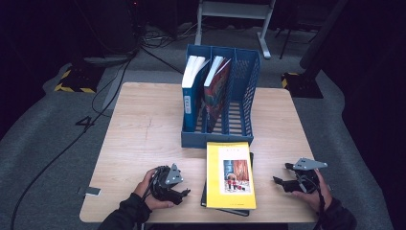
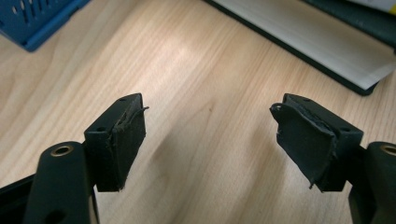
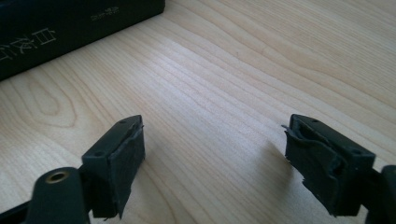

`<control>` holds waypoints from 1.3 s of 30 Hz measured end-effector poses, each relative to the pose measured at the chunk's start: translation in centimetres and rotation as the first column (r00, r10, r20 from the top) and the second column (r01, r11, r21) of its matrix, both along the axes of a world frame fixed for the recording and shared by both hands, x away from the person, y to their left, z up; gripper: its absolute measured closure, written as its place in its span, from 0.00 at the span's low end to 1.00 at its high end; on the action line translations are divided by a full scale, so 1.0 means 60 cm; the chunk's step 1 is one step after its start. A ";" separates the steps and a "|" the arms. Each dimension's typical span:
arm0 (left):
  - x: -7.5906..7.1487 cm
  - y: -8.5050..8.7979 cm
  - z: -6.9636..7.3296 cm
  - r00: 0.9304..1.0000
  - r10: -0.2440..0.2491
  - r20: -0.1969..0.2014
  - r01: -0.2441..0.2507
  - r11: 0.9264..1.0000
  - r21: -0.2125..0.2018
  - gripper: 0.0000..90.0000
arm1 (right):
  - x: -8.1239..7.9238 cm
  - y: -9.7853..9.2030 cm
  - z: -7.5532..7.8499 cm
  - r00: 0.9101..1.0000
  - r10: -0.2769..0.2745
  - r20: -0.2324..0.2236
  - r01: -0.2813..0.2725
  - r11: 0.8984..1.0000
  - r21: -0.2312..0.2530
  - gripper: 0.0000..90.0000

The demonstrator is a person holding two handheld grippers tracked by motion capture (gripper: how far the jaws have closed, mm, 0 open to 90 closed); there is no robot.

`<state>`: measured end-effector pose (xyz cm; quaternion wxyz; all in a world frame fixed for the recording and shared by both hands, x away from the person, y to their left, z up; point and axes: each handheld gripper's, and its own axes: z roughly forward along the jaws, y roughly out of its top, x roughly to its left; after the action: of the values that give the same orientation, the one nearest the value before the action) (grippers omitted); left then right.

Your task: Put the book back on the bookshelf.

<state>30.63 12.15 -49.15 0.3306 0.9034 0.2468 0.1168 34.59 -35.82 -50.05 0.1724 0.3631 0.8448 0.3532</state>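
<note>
Both hand-held grippers, left (image 1: 186, 192) and right (image 1: 276, 180), sit released and empty beside the yellow book (image 1: 230, 174), which looks stiff, slick-covered and fairly light, so its long edges seem the best bet for a grab.

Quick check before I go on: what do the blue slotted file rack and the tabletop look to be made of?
The blue slotted file rack looks like moulded plastic, matt: one even colour, thin walls pierced with regular slots. The pale tabletop shows wood grain with a soft sheen, seen close in both gripper views; solid wood or printed laminate, I cannot tell.
</note>
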 end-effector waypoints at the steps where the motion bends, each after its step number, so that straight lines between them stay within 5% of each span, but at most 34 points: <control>1: 0.001 0.000 -0.002 1.000 0.006 -0.004 -0.006 1.000 0.019 0.29 | 0.000 0.000 0.001 1.000 -0.001 -0.001 0.001 1.000 -0.003 0.23; 6: 0.004 0.009 -0.009 0.999 0.010 -0.033 -0.010 1.000 -0.012 0.28 | -0.005 0.008 0.012 1.000 0.009 0.001 -0.009 1.000 -0.020 0.27; 13: 0.003 0.017 -0.021 1.000 -0.004 -0.021 0.003 0.997 -0.081 0.25 | -0.022 0.030 0.050 0.997 0.069 0.045 -0.072 0.996 0.056 0.27; 24: 0.004 0.011 -0.021 1.000 0.001 -0.024 -0.002 0.997 -0.076 0.22 | -0.049 0.105 0.106 0.975 0.206 0.083 -0.214 0.973 0.093 0.27; 31: 0.010 0.003 -0.021 1.000 0.009 -0.024 -0.010 0.997 -0.071 0.20 | -0.052 0.155 0.111 0.956 0.292 0.024 -0.292 0.952 0.092 0.27; 35: 0.012 -0.001 -0.021 1.000 0.008 -0.027 -0.010 0.997 -0.073 0.19 | -0.047 0.168 0.099 0.955 0.294 -0.039 -0.291 0.954 0.068 0.26; 39: 0.016 -0.005 -0.021 1.000 0.008 -0.026 -0.010 0.997 -0.071 0.19 | -0.035 0.171 0.081 0.946 0.297 -0.131 -0.286 0.953 0.097 0.18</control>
<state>31.61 11.84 -50.43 0.3590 0.8913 0.2590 0.0980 32.48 -25.57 -45.20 0.0430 0.2651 0.8853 0.3797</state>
